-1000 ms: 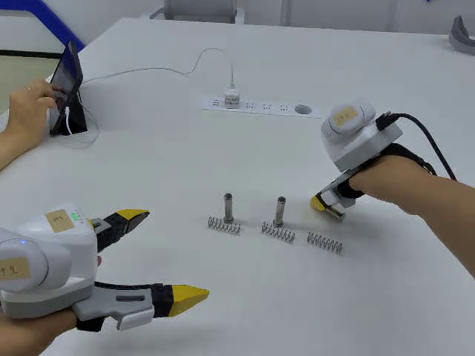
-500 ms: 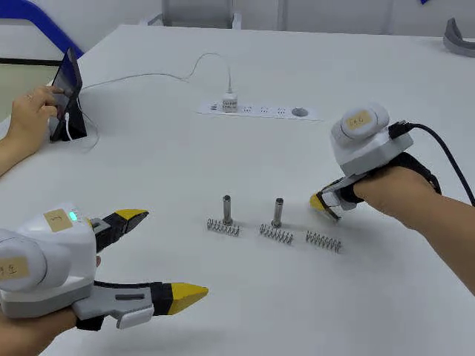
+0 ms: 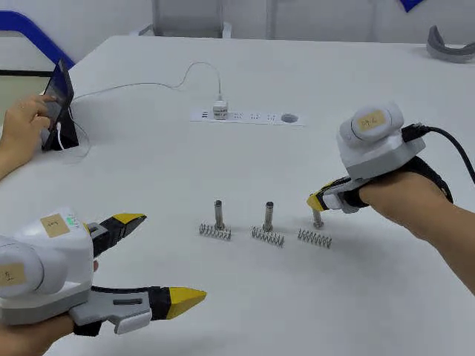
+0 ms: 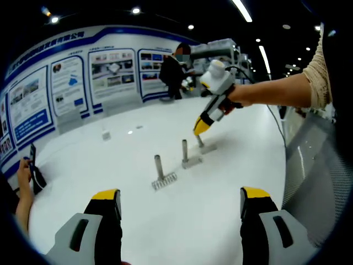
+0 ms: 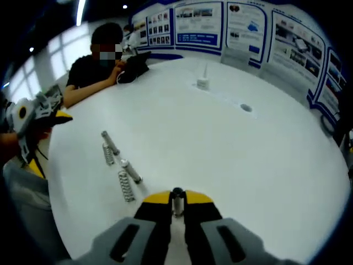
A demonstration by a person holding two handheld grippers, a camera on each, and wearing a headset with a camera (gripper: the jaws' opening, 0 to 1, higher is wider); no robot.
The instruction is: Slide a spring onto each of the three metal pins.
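Observation:
Two metal pins stand upright on the white table, the left pin (image 3: 219, 212) and the middle pin (image 3: 269, 215). A third pin (image 3: 318, 219) stands at the right, its top clamped in my right gripper (image 3: 316, 202), which is shut on it; in the right gripper view this pin (image 5: 177, 201) shows between the yellow tips. Three springs lie flat, one in front of each pin: left spring (image 3: 214, 232), middle spring (image 3: 267, 237), right spring (image 3: 315, 238). My left gripper (image 3: 159, 257) is open and holds nothing, near the front left, well away from the pins (image 4: 159, 167).
A white power strip (image 3: 245, 116) with a plugged charger and cable lies further back on the table (image 3: 356, 81). At the far left a person's hand (image 3: 22, 122) touches a propped tablet (image 3: 59, 96). A grey object (image 3: 449, 44) sits at the back right corner.
My right gripper has swung the third pin from a tilt to upright behind the right spring. The left gripper has held still; the head camera has shifted.

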